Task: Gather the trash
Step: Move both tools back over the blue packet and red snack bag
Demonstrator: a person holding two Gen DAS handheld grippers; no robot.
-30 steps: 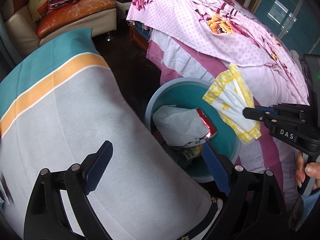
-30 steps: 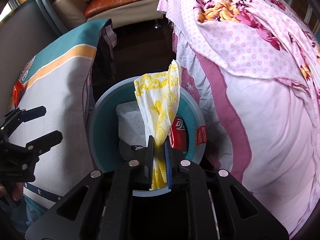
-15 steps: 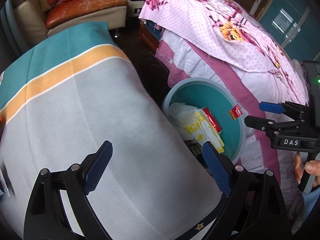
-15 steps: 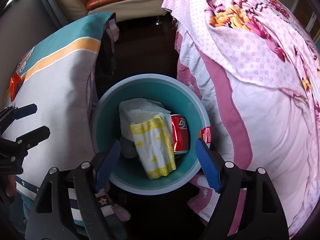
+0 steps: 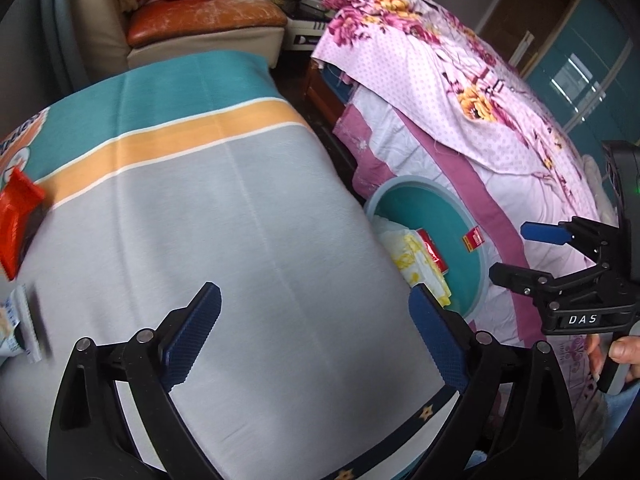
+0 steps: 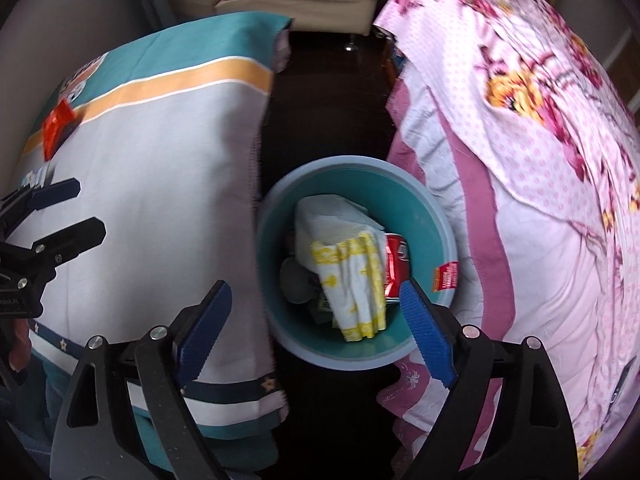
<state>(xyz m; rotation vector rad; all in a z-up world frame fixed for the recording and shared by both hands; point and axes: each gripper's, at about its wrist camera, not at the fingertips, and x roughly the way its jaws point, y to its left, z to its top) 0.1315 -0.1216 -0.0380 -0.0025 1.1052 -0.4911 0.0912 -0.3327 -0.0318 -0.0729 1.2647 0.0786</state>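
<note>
bin (image 6: 430,194) mouth open above, wedged between striped bed (image 6: 160,168) and floral bedding (image 6: 520,160)

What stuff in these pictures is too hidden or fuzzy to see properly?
- Bottom of the bin, right wrist view: covered by the yellow-and-white wrapper and red can.
- Blue-and-white packet, left wrist view: blurred, cut off by the left edge.
- Orange packet: print unreadable.
- Bin label: words too small.

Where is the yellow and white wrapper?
In the right wrist view, the yellow and white crumpled wrapper lies inside the round teal bin, beside the red can.
</note>
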